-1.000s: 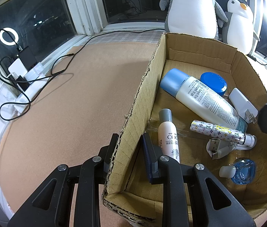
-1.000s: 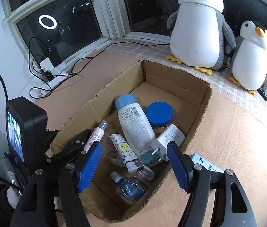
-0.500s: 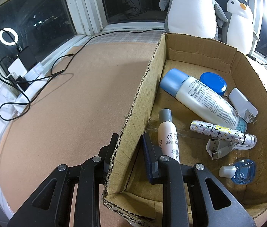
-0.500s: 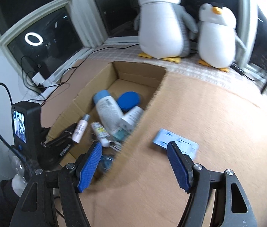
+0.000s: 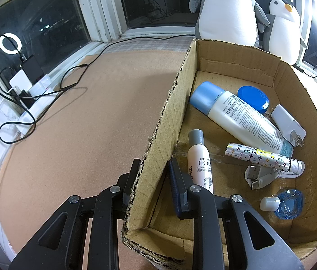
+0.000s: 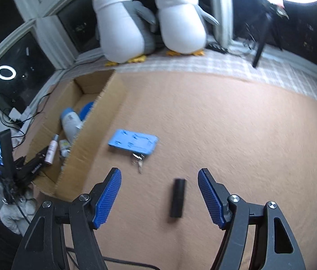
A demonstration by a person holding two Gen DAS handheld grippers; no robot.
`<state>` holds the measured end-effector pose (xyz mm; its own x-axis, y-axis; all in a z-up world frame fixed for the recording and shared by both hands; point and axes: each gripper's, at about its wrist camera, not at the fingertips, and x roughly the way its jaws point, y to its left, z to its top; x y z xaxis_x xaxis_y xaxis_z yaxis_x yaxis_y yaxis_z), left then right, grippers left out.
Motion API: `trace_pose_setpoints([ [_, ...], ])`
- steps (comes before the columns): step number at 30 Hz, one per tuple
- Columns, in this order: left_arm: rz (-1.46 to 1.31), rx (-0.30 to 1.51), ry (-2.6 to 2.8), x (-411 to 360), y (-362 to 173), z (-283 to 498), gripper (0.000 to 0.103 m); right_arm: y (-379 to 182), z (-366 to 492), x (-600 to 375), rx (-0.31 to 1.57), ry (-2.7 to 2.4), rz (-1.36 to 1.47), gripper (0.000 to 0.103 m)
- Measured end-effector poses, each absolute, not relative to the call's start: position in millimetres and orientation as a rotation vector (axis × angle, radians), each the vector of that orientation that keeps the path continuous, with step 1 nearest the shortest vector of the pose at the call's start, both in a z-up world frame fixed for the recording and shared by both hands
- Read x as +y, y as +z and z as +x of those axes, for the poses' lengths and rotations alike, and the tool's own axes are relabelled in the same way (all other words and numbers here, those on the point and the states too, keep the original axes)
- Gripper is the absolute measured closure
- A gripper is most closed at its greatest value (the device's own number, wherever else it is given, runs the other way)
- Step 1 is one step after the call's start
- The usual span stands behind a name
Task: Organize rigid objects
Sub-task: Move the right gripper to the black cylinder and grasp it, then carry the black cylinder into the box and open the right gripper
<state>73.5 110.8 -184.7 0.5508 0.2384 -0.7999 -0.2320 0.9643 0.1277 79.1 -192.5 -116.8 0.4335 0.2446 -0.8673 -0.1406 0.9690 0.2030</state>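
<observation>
- Two blue-padded fingers (image 6: 212, 199) of the right gripper (image 6: 159, 196) stand spread wide and hold nothing; a black cylinder (image 6: 177, 198) lies on the counter (image 6: 237, 135) between them, nearer the 3 o'clock finger.
- Cylinder long axis runs roughly 12 to 6 o'clock, parallel to the fingers, so closing would bear on its long sides. Judgement: the right gripper is the nearer one for this pick.
- Outward at 11 o'clock lie small keys (image 6: 138, 160), then a blue flat card (image 6: 133, 144); the cardboard box (image 6: 91, 135) lies at 10 o'clock.
- Left gripper (image 5: 152, 175) pinches the box's side wall, one finger outside and one inside.
- Left wrist view alone shows the box contents clearly: white bottle (image 5: 200, 165), large bottle (image 5: 241, 118), blue lid (image 5: 252, 95). Only the right wrist view shows the cylinder.
</observation>
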Motion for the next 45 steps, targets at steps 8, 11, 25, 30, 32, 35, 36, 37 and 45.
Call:
trace_pose_setpoints([
  [8,0.008,0.948,0.278,110,-185,74,0.081,-141,73,-195,1.154,0.233,0.058,0.061],
  [11,0.007,0.948,0.278,111,-185,74,0.081,-151,74,-193,1.176,0.232,0.041,0.066],
  [25,0.007,0.948,0.278,111,-185,74,0.081,-170,71,-185,1.204,0.214,-0.045,0.081],
  [30,0.007,0.947,0.278,111,-185,74,0.081,-171,71,-184,1.203,0.208,-0.079,0.088],
  [32,0.007,0.947,0.278,111,-185,73,0.081,-171,71,-183,1.200,0.210,-0.088,0.088],
  [35,0.007,0.947,0.278,111,-185,73,0.081,-171,71,-183,1.195,0.209,-0.093,0.088],
  [36,0.007,0.947,0.278,111,-185,73,0.081,-171,71,-183,1.195,0.209,-0.091,0.088],
  [37,0.007,0.947,0.278,111,-185,74,0.081,-171,71,-183,1.194,0.209,-0.086,0.088],
  [45,0.007,0.947,0.278,111,-185,73,0.081,-150,73,-173,1.143,0.245,-0.043,0.088],
])
